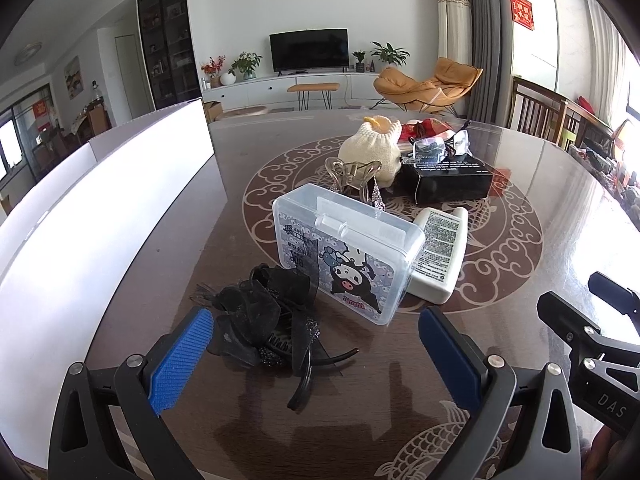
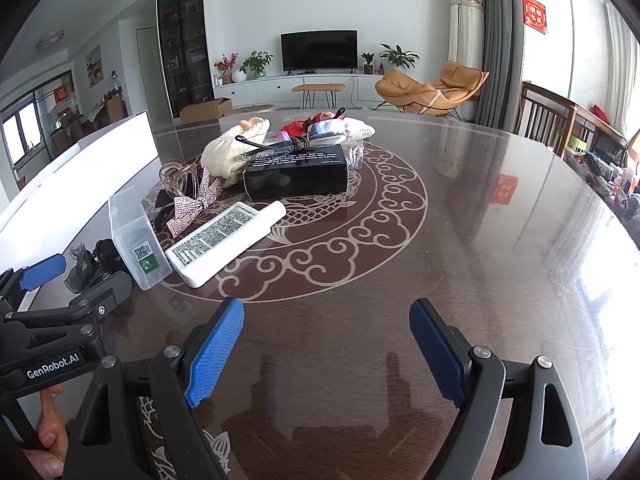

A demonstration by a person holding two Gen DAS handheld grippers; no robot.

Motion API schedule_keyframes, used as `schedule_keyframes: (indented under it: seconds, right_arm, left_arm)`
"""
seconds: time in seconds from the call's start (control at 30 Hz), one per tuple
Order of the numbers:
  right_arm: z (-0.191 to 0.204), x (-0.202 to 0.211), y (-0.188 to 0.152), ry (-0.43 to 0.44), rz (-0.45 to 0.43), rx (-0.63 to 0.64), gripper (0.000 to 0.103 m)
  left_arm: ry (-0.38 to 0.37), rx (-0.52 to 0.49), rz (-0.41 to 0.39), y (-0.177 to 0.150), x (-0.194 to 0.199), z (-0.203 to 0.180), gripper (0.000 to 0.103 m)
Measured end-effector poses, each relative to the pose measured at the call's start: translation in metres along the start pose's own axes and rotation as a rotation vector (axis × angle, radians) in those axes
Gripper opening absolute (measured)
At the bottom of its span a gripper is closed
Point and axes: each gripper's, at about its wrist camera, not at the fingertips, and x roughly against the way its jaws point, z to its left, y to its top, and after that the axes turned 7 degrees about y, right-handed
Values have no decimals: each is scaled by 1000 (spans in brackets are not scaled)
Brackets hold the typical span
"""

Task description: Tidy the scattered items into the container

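Observation:
A black ribbon hair clip [image 1: 264, 320] lies on the dark table between the fingers of my left gripper [image 1: 316, 356], which is open around it. Behind it rests a clear plastic box with a cartoon sticker [image 1: 344, 256], then a white tube [image 1: 440, 252], a black box [image 1: 448, 178] with glasses [image 1: 436, 146] on top, a cream knit pouch [image 1: 372, 148] and a clear claw clip [image 1: 352, 178]. The white container [image 1: 92, 216] stands along the left. My right gripper [image 2: 326, 354] is open over bare table. It faces the white tube [image 2: 224, 240], a rhinestone bow [image 2: 192, 206] and the black box [image 2: 296, 174].
The left gripper's body [image 2: 52, 320] and a hand [image 2: 50, 440] show at the right wrist view's left edge. The right gripper's frame [image 1: 592, 344] sits at the left view's right edge. Wooden chairs [image 2: 548, 116] stand at the table's far right. Red packets [image 1: 428, 126] lie at the back.

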Motion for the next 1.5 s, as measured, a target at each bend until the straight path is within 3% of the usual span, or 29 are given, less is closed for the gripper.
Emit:
schedule_keyframes:
  seconds: [1.5]
  right_arm:
    - [-2, -2, 1, 7, 16, -8, 86]
  left_arm:
    - [-11, 8, 7, -1, 1, 3, 103]
